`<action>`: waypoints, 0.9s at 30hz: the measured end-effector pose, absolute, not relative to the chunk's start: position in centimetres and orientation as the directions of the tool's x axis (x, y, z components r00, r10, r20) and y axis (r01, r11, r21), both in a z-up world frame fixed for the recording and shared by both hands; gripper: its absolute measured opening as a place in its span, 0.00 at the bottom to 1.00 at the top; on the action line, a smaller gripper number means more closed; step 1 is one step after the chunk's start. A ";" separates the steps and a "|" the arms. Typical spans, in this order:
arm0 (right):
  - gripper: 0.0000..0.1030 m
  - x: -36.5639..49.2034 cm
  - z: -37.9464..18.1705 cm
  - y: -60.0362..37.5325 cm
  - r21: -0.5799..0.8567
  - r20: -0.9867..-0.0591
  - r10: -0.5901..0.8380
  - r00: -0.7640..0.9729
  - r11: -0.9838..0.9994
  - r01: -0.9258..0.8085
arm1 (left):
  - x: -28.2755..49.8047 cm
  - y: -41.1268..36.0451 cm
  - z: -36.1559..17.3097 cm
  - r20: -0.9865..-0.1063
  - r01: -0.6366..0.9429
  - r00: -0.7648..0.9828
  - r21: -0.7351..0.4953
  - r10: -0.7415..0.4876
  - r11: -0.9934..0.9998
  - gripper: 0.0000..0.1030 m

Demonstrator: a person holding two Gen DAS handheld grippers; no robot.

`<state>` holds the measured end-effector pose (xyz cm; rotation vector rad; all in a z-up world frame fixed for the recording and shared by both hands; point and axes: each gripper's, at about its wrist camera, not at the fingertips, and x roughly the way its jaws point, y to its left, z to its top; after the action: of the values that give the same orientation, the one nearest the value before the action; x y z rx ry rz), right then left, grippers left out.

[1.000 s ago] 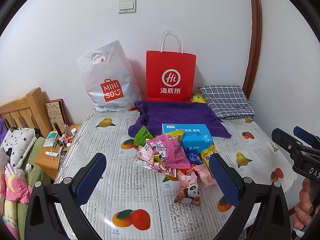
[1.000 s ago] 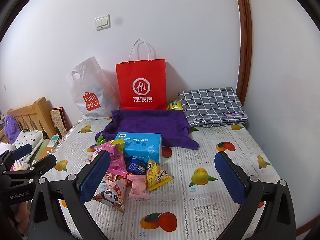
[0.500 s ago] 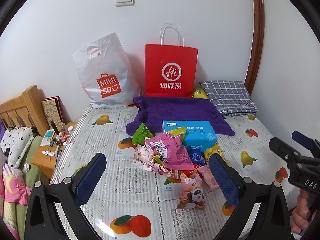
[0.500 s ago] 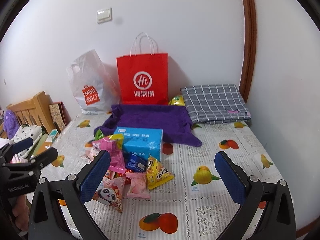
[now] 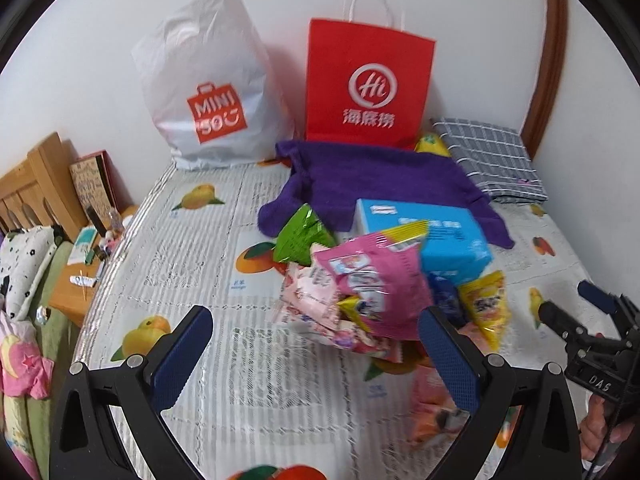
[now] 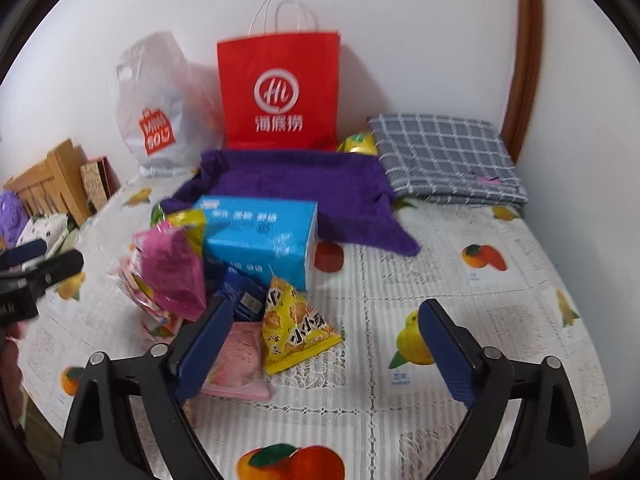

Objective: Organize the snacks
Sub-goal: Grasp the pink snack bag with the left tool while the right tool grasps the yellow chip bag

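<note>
Snacks (image 5: 372, 292) lie in a loose heap on the fruit-print tablecloth (image 5: 192, 240), just in front of a purple towel (image 5: 380, 178): we see a large pink packet (image 5: 380, 280) on top, a green packet (image 5: 302, 236) behind it, a blue box (image 6: 260, 236) touching the heap, and a yellow packet (image 6: 296, 324) and a pale pink packet (image 6: 236, 360) at the near edge. Our left gripper (image 5: 316, 344) hangs over the cloth with its jaws spread wide and nothing held; the heap sits beside its right finger. Our right gripper (image 6: 324, 340) has its jaws closing, still wide apart and gripping nothing, its left finger over the pale pink packet. Against the wall stand a red paper bag (image 6: 280, 92) and a white plastic bag (image 5: 208, 84).
</note>
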<state>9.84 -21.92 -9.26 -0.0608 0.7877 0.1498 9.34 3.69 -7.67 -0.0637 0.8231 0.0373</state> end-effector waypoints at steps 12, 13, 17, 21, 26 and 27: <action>0.76 14.3 -15.6 -19.9 0.063 -0.792 0.181 0.582 0.974 -0.217 | 12.3 7.0 -10.4 -0.768 -0.099 0.640 -0.075 0.006 0.992 1.00; 0.75 14.8 -16.0 -19.8 0.064 -0.801 0.180 0.570 0.974 -0.218 | 12.5 7.2 -10.5 -0.768 -0.099 0.640 -0.086 -0.003 0.991 1.00; 0.63 15.6 -17.0 -19.6 0.080 -0.815 0.193 0.546 0.971 -0.224 | 13.2 7.8 -11.0 -0.771 -0.098 0.636 -0.104 -0.019 0.990 1.00; 0.59 15.4 -16.7 -20.1 0.075 -0.807 0.195 0.558 0.970 -0.230 | 13.6 7.6 -11.5 -0.774 -0.063 0.631 -0.123 -0.057 0.990 1.00; 0.58 15.2 -16.1 -22.1 0.073 -0.793 0.174 0.584 0.978 -0.193 | 14.0 6.2 -11.4 -0.775 -0.015 0.620 -0.167 -0.122 0.986 1.00; 0.58 15.2 -16.1 -22.6 0.072 -0.792 0.165 0.587 0.981 -0.178 | 14.2 5.7 -11.4 -0.775 0.000 0.617 -0.174 -0.137 0.985 1.00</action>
<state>15.19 -22.65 -16.09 -0.0159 0.9215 0.1998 14.24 5.69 -11.36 -0.1626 0.9031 -0.0793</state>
